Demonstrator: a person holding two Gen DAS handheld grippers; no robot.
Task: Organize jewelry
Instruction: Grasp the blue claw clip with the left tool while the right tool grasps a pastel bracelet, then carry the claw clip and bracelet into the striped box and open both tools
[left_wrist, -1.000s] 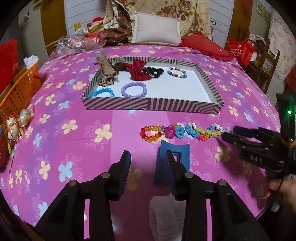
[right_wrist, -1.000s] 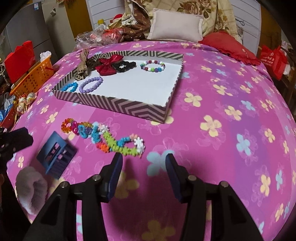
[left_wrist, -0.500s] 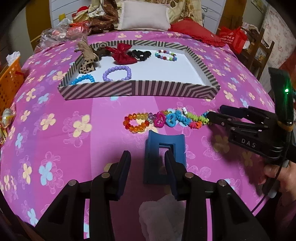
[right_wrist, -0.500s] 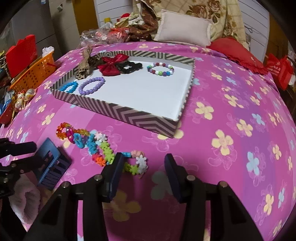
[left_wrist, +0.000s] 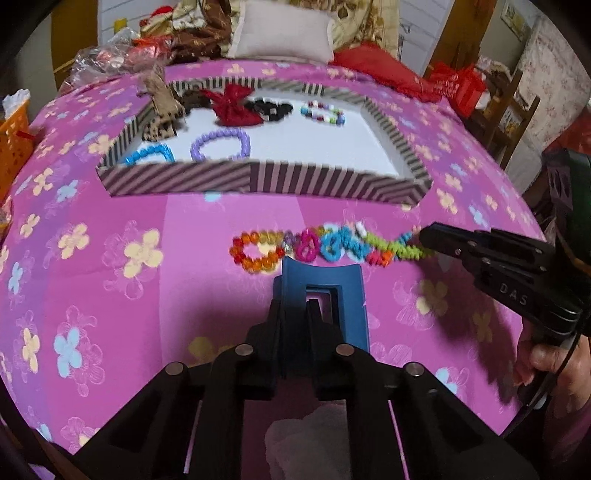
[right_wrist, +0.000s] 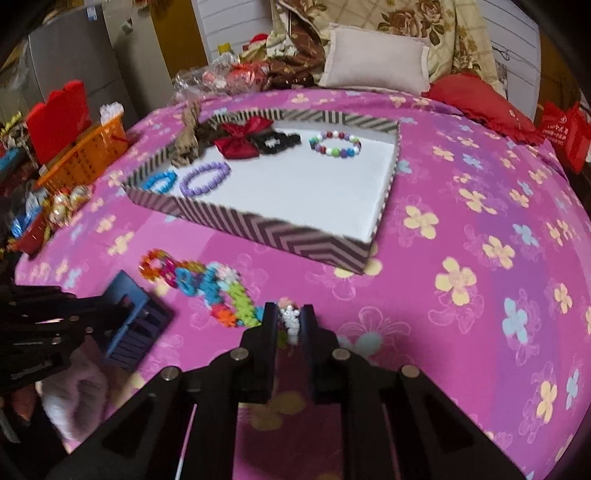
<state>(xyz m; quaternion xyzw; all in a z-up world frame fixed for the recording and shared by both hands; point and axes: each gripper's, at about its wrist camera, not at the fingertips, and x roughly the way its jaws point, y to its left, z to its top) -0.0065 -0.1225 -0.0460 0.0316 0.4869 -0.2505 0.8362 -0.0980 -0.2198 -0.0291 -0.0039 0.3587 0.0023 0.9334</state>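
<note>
Right wrist view: the right tool (right_wrist: 290, 320) is pinched on the white end of the bead chain (right_wrist: 207, 284), which lies before the striped tray (right_wrist: 295, 236). The left tool (left_wrist: 295, 317) is clamped on the blue hair claw (left_wrist: 325, 295). If lifted fast, the chain may well slip or snag the claw.

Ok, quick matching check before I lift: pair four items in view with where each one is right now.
Items:
1. blue hair clip
2. colourful bead chain
3. purple bracelet
4. red bow

Places:
A. tray, far end, beside the black scrunchie
B. in the left gripper
C. tray, near edge, beside the blue bracelet
D. one end in the right gripper

Pairs: 1-B, 2-D, 3-C, 4-A
</note>
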